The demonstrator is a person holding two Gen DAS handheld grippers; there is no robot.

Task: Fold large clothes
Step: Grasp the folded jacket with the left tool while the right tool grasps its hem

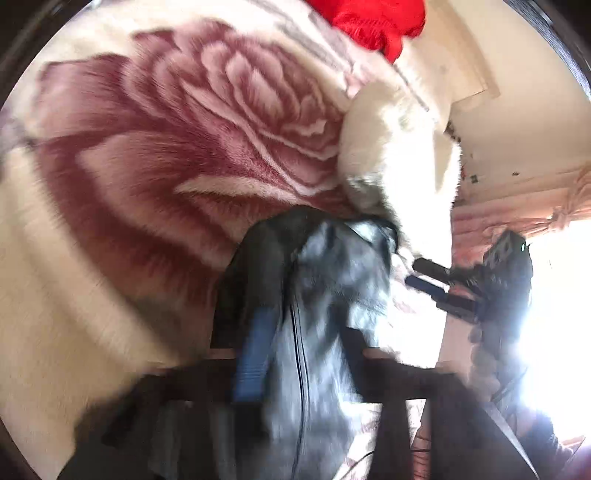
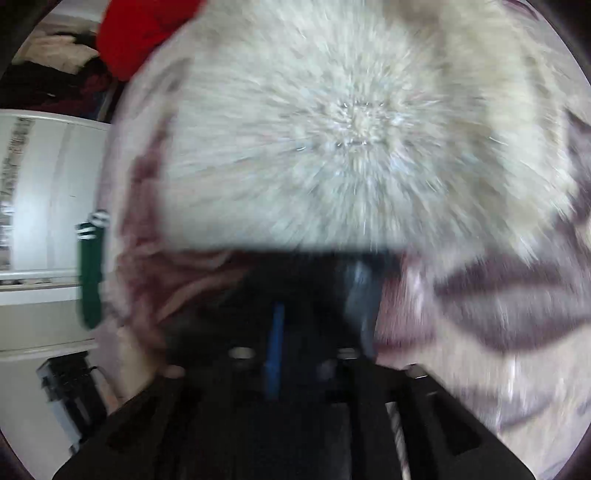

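A large plush blanket [image 1: 177, 147] is seen spread across the bed, its pile cream-white with a big rose printed in dusky pink and maroon. At the right of the left wrist view one edge of it is turned back, so that a thick, fluffy cream-white fold [image 1: 388, 158] is shown lying over the rose print. In the right wrist view that same fluffy cream pile [image 2: 351, 129] fills most of the picture, very close to the camera and blurred, with the pink and maroon print visible below it and to the sides. The left gripper [image 1: 310, 295] is strongly blurred; a dark finger with a blue pad [image 1: 255, 354] is made out on one side, and a grey smear lies across the middle, so whether its jaws are apart or closed on anything cannot be told. The right gripper [image 2: 317, 295] is pressed close under the cream fold; a blue pad [image 2: 275, 347] and a greyish finger are seen with a dark gap between them, but whether fabric is pinched there cannot be told. The right gripper [image 1: 428, 275] is also seen from the left wrist view, at the blanket's edge near a bright window. A red garment [image 1: 373, 22] is seen at the far end of the bed, and a green cloth [image 2: 90, 273] hangs at the left of the right wrist view.
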